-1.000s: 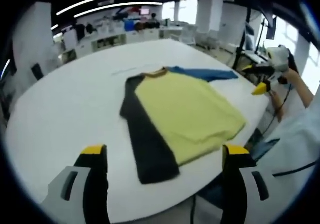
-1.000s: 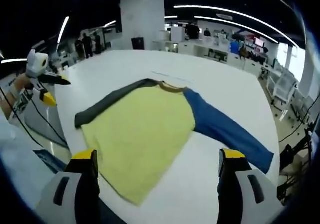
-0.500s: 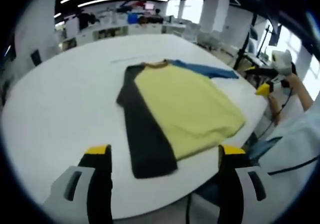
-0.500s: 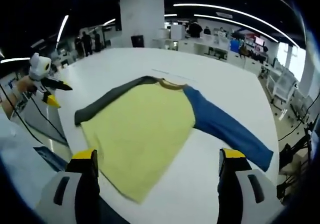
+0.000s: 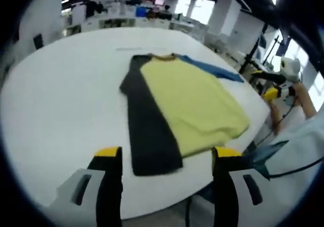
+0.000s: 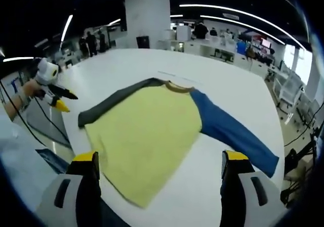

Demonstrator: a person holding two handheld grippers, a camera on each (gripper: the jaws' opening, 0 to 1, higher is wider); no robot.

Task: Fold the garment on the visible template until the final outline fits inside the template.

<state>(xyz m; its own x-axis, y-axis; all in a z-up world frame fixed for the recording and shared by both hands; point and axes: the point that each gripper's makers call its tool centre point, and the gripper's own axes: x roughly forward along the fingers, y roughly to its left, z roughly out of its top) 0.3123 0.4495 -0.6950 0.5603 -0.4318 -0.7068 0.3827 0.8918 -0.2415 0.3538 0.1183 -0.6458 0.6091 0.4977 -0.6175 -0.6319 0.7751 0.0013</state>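
On the white table (image 6: 238,85) the yellow shirt (image 6: 147,131) lies flat; my left gripper (image 5: 164,159) and right gripper (image 6: 159,161) hang released, grasping nothing.

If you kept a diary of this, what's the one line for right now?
shirt: flat on table, unfolded | left gripper: open, empty | right gripper: open, empty | folds: none yet

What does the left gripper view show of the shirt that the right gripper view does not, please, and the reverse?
The left gripper view shows the dark grey sleeve laid out full length to its cuff, with the blue sleeve mostly tucked behind the body. The right gripper view shows the blue sleeve stretched out to its cuff, and the grey one foreshortened along the far edge. Both share the yellow body, the brown collar and the white table.
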